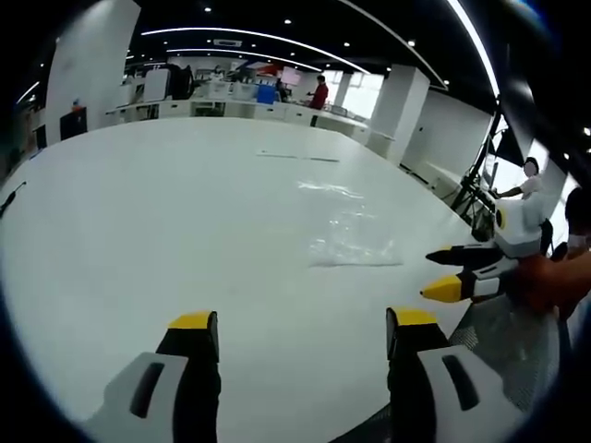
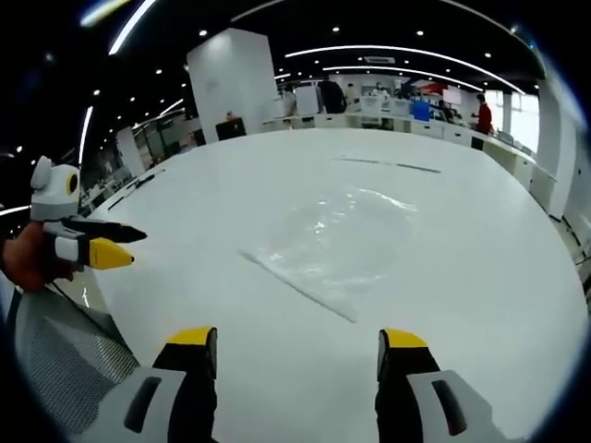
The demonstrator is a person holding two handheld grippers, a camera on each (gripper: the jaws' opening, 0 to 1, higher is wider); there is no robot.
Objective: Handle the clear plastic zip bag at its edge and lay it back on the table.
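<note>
a clear plastic zip bag (image 2: 334,242) lies flat and crinkled on a large white table (image 2: 480,277), well ahead of both tools and touched by neither. in the right gripper view, the right gripper (image 2: 297,349) hovers over the near table edge with its yellow-tipped jaws spread wide and nothing between them. in the left gripper view, the left gripper (image 1: 304,330) is likewise spread and empty, with the bag (image 1: 349,231) ahead and to its right. a person in red (image 1: 319,93) stands far across the room.
</note>
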